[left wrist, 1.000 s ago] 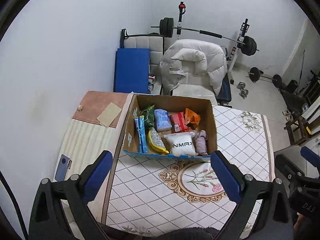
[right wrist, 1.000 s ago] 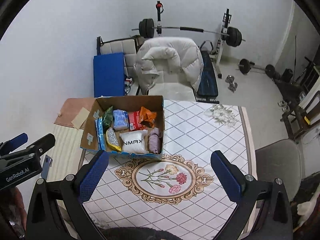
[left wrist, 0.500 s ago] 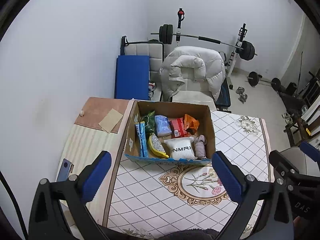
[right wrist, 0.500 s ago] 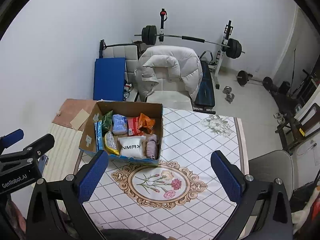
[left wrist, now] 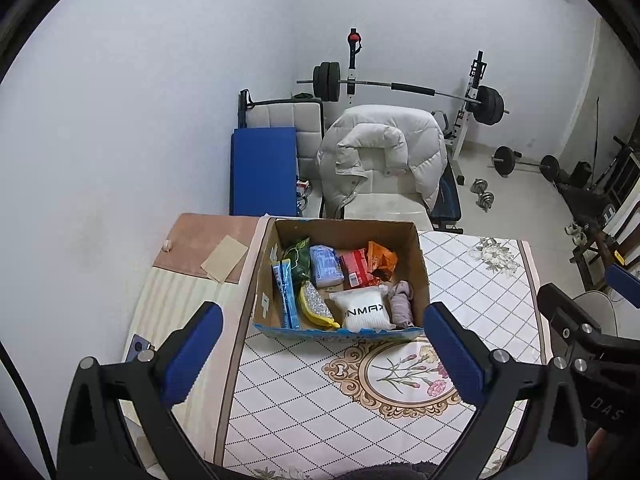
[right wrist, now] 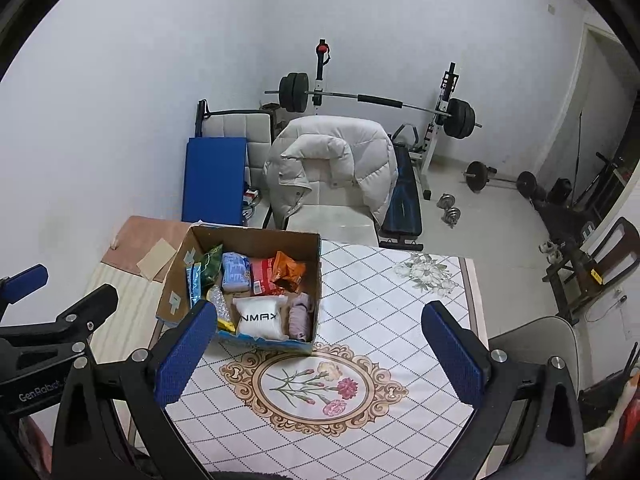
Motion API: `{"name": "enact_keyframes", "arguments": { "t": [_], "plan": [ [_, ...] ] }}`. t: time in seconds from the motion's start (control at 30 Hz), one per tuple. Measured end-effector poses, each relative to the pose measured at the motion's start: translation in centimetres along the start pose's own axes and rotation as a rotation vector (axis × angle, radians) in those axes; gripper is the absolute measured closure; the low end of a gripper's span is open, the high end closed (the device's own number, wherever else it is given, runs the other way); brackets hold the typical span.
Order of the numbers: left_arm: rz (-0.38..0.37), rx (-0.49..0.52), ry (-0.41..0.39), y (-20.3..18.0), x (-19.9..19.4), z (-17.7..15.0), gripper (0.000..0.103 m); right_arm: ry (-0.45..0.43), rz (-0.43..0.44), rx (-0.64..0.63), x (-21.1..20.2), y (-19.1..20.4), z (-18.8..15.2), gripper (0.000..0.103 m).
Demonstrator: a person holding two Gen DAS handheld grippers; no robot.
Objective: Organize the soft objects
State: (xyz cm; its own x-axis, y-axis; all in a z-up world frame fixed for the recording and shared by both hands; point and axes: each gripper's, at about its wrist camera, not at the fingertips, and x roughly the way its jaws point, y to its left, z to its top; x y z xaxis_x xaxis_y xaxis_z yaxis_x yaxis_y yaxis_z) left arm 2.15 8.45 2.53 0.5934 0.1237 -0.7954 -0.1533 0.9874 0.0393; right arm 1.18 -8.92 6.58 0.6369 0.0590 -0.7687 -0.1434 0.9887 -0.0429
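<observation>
Cardboard box [left wrist: 421,264]: roughly 8 soft items; left tongs [left wrist: 323,348], right tongs [right wrist: 320,352] wide apart, empty.

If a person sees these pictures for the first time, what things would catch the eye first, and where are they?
First, the open cardboard box at the far end of the patterned tablecloth, full of colourful soft packets, with a white pouch against its near wall. Behind the table, a white puffy jacket hangs over a chair, with a barbell rack by the wall. Both grippers hover open, holding nothing.
</observation>
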Motion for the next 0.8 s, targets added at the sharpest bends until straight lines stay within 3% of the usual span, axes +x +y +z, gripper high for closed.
{"name": "enact_keyframes", "arguments": {
  "t": [0.8],
  "plan": [
    [-0.001,-0.01,-0.022,0.3,-1.3,0.9,0.0,-0.029,-0.03,0.026,-1.4,-0.7,-0.1,0.0]
  ]
}}
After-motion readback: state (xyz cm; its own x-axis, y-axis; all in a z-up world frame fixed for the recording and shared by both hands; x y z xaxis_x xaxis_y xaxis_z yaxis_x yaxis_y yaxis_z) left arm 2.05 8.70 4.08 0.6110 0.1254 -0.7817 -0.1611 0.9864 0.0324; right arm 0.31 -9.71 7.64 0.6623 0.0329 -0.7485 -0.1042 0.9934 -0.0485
